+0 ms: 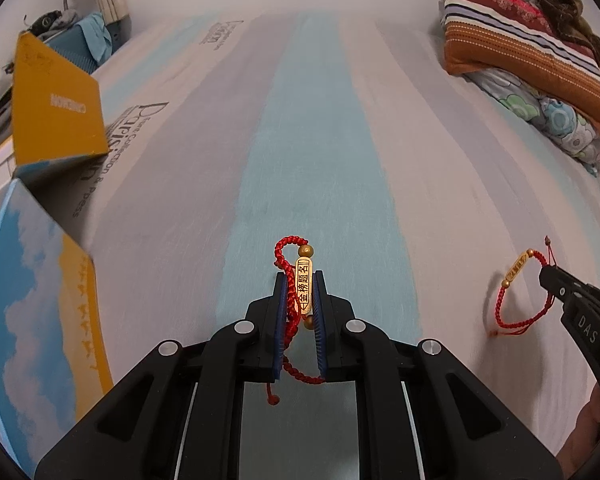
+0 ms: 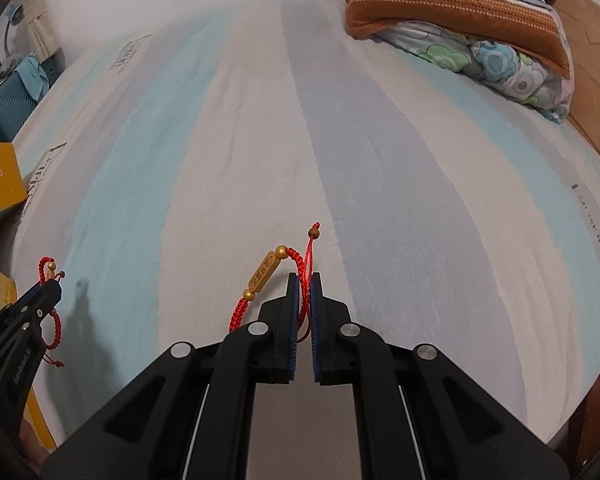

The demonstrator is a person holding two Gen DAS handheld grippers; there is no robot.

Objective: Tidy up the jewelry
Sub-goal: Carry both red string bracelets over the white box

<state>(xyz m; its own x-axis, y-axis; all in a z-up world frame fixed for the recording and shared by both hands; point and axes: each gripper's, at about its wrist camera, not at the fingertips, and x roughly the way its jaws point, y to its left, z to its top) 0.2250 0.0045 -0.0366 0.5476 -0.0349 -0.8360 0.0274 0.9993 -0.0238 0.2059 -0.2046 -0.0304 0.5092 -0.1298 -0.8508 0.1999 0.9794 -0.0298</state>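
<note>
Bracelets: two red braided cord bracelets, each with a gold bar charm between gold beads, both lifted above the bed, one in each gripper.
Left bracelet (image 1: 303, 292): clamped in the left gripper (image 1: 300, 276); its gold bar, marked with dark characters, stands upright between the blue pads; a loop of cord curls above the tips and a knotted cord end hangs below the pads.
Left jaws: clenched on the charm and cord of the left bracelet.
Right bracelet (image 2: 265, 275): held by its cord in the right gripper (image 2: 304, 278); the gold bar sticks out slanting to the left of the tips, and a thin cord end with a brown bead rises above them.
Right jaws: clenched tight on the red cord of the right bracelet.
Seen from the other side: in the left wrist view the right bracelet hangs as an open loop from the right gripper at the right edge; in the right wrist view the left gripper sits at the left edge with its bracelet.
Bed (image 1: 320, 140): sheet with pale blue, grey and white stripes and printed lettering, under both grippers.
Box (image 1: 52, 104): yellow and blue, with a sky picture, at the left edge of the bed.
Pillows (image 1: 532, 52): a striped one on a flowered one, at the far right.
</note>
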